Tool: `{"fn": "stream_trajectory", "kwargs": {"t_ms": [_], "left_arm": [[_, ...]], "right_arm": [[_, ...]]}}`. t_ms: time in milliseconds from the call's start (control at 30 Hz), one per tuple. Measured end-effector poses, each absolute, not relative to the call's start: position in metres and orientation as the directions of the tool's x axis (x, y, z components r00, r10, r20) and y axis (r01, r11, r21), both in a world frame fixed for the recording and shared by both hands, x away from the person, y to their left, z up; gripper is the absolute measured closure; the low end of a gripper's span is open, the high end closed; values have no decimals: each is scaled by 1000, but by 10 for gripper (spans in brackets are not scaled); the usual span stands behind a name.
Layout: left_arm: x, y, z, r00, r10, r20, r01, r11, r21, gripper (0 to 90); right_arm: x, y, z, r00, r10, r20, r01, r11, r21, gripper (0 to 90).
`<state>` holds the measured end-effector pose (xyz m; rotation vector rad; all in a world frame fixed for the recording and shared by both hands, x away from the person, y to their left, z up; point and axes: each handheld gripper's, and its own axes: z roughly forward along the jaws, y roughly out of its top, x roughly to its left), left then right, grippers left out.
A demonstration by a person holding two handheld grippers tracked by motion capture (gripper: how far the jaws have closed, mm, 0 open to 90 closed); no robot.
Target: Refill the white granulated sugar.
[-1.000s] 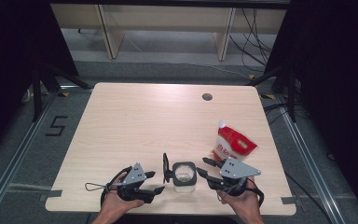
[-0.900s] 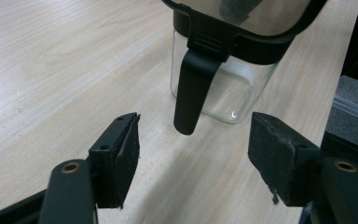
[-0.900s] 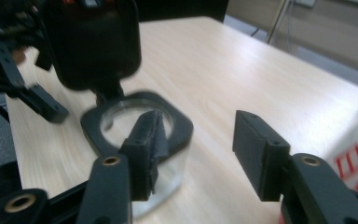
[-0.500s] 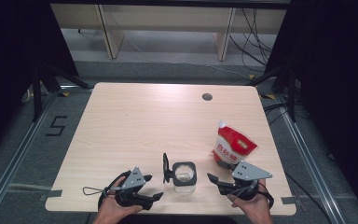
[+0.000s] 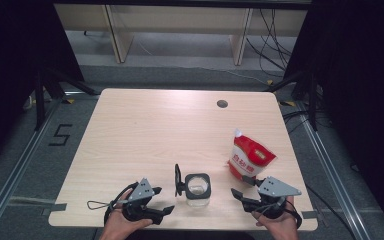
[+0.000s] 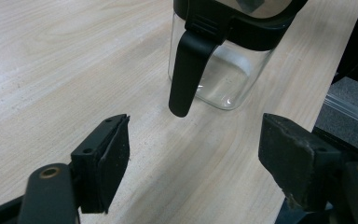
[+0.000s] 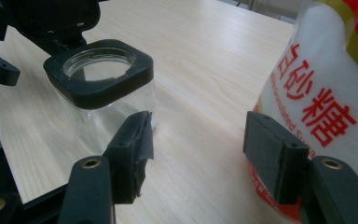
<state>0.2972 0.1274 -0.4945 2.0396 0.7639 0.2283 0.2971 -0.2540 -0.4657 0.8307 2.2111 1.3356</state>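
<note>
On a pale wood tabletop [image 5: 145, 130] over grey floor, glass jar [image 5: 198, 189] with lid flipped up near the front edge, left gripper [image 5: 166, 210] just opening, empty, right gripper [image 5: 236, 193] released, sugar bag [image 5: 249, 159] beside.

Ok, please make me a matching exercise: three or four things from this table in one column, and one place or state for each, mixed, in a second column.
1. glass jar
2. sugar bag
3. left tongs
4. round hole

a. far side of the table
b. red and white, standing upright
c. lid flipped open, nothing inside
d. open, holding nothing

Pairs: 1-c, 2-b, 3-d, 4-a
</note>
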Motion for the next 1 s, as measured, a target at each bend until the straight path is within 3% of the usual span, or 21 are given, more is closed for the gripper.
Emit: {"fn": "stream_trajectory", "kwargs": {"t_ms": [100,267,367,633,700,867,1000], "left_arm": [[297,126,-495,784,602,-149,440,-371,818,225],[298,126,-496,788,597,-150,441,-377,815,220],[297,126,-496,786,601,-143,437,-378,816,216],[297,124,-497,788,600,-137,433,-382,816,216],[298,125,-496,804,586,-100,403,-414,816,219],[297,124,-497,808,581,-97,400,-419,816,233],[296,123,-497,800,590,-112,414,-407,814,239]], "right_arm": [[292,-256,-467,-710,704,-9,319,332,888,413],[293,-265,-468,-704,709,-35,295,337,894,393],[288,-271,-470,-680,733,14,343,302,889,375],[287,-286,-472,-652,758,-17,342,314,886,340],[282,-288,-473,-625,780,40,400,276,874,340],[282,-294,-475,-608,793,38,414,276,867,331],[288,-300,-478,-593,805,38,412,263,872,275]]}}
